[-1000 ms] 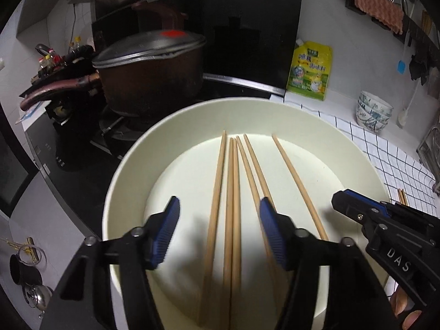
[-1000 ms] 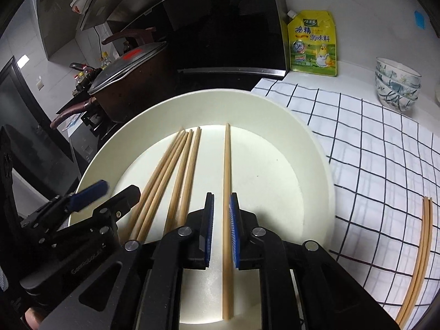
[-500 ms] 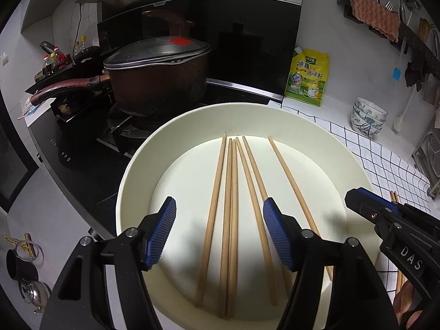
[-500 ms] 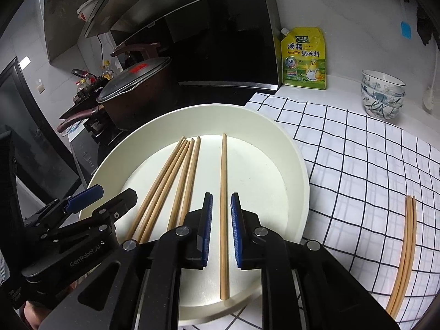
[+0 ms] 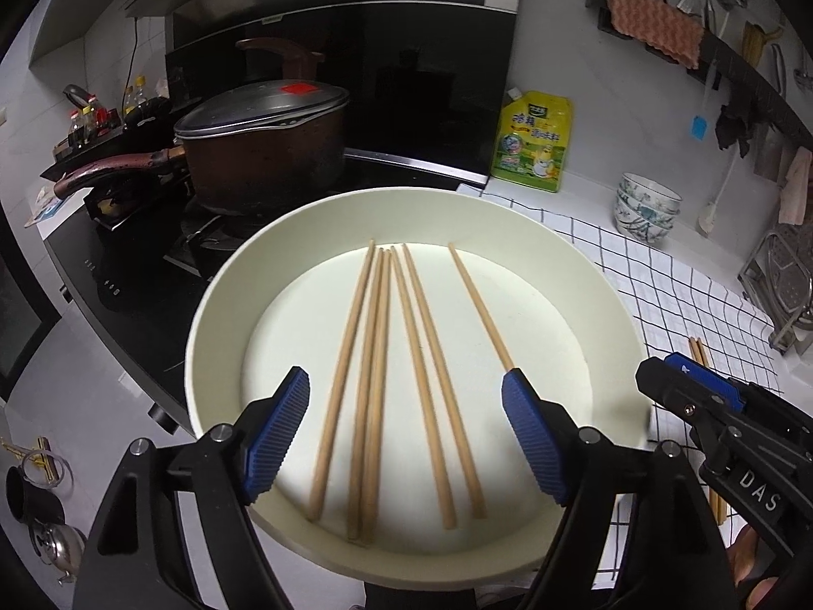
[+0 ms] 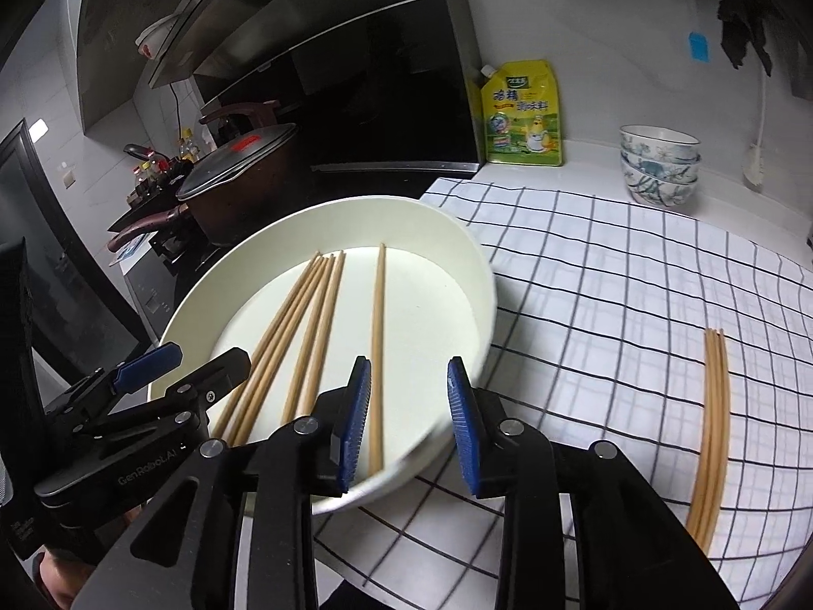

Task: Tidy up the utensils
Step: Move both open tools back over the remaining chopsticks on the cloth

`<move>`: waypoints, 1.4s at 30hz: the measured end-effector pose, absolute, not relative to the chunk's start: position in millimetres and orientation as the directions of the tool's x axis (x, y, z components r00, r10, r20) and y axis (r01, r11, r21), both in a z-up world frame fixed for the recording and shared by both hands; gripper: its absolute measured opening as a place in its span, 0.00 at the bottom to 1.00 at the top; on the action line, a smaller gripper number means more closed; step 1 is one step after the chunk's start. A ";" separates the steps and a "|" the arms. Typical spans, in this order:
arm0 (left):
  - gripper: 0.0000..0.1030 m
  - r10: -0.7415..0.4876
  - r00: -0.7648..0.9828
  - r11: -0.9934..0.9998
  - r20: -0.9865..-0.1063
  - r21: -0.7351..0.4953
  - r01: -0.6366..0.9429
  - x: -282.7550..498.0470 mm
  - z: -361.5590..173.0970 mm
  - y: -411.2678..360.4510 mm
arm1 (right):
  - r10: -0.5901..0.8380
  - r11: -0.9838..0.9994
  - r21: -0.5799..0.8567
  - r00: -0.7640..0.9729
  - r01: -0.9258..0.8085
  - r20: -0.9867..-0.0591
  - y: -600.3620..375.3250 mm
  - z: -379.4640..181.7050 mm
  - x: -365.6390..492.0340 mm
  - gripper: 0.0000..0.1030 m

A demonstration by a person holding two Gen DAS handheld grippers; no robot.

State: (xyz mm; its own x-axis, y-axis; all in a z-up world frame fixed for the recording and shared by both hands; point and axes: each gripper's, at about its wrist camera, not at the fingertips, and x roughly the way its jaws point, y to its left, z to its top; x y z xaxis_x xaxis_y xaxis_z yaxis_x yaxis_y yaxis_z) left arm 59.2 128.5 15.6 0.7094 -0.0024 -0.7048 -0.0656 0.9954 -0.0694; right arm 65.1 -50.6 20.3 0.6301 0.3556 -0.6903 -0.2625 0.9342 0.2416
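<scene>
A wide cream plate (image 5: 228, 305) (image 6: 457, 234) holds several wooden chopsticks (image 5: 376, 356) (image 6: 310, 325) lying side by side, with one single chopstick (image 5: 477, 305) (image 6: 377, 335) apart on their right. My left gripper (image 5: 404, 437) is open and empty over the plate's near edge. My right gripper (image 6: 409, 427) is open and empty above the plate's near right rim, just right of the single chopstick. More chopsticks (image 6: 714, 427) lie on the checked cloth to the right.
A dark lidded pot (image 5: 264, 147) sits on the black stove behind the plate. A yellow seasoning pouch (image 6: 526, 112) and stacked patterned bowls (image 6: 658, 165) stand at the back wall. A checked cloth (image 6: 610, 274) covers the counter. A metal rack (image 5: 782, 279) is at far right.
My right gripper has opened, letting go of the single chopstick, which now lies in the plate. Both grippers have drawn back and up from the plate. My left gripper has opened wider.
</scene>
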 end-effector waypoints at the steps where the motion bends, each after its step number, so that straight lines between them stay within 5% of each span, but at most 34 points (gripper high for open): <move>1: 0.78 -0.005 0.710 0.996 -0.704 -0.068 -0.061 58.1 15.9 124.8 | 0.348 0.937 0.238 0.636 -0.254 -0.689 -56.1 21.0 62.0 0.29; 9: 0.84 -0.066 0.715 0.996 -0.696 -0.087 0.007 47.6 20.7 88.4 | 0.276 0.961 0.212 0.679 -0.177 -0.680 -106.1 25.3 40.0 0.41; 25: 0.88 -0.197 0.690 0.979 -0.696 -0.108 0.170 38.4 13.5 -12.6 | 0.068 0.988 0.141 0.659 0.059 -0.749 -229.6 -19.2 11.9 0.44; 42: 0.90 -0.181 0.676 0.973 -0.714 -0.030 0.228 47.0 -5.6 -63.8 | 0.068 0.993 0.115 0.607 0.039 -0.792 -240.4 -58.5 34.3 0.44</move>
State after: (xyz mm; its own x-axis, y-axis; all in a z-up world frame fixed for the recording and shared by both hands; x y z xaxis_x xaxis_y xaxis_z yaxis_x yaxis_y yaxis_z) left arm 47.0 -63.8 -5.6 0.6760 -0.1807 -0.7144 0.2280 0.9732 -0.0305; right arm 34.3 -240.4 -58.5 0.6066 0.0676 -0.7922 0.0393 0.9926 0.1148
